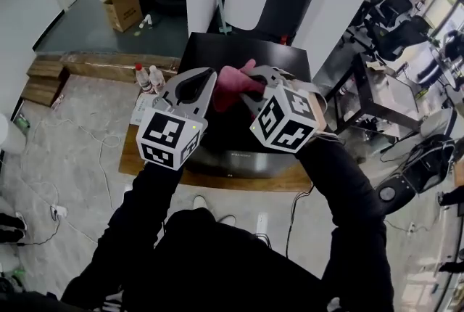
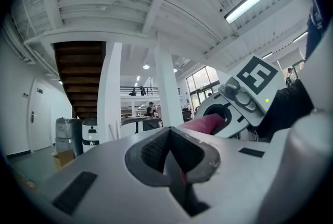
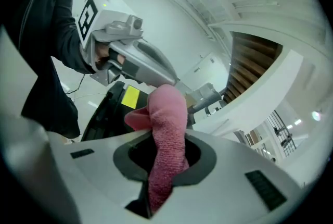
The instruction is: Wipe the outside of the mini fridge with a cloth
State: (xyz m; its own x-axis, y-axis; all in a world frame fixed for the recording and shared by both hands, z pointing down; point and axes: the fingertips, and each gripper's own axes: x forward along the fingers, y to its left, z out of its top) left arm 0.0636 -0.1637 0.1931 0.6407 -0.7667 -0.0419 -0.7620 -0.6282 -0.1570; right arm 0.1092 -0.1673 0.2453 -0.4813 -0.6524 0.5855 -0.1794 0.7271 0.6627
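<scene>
Seen from above, both tongs meet over the black fridge (image 1: 239,53), which stands directly below them. The right tongs (image 3: 166,168) are clamped on a pink cloth (image 3: 167,124) that bunches up out of them. The left tongs (image 2: 174,165) are closed; a pink sliver in their seam suggests they nip the cloth's edge. The cloth appears held just above the fridge top, not yet wiping. To wipe well, spread the bunched cloth flatter, press it onto the top, and sweep in overlapping strokes before doing the sides.
</scene>
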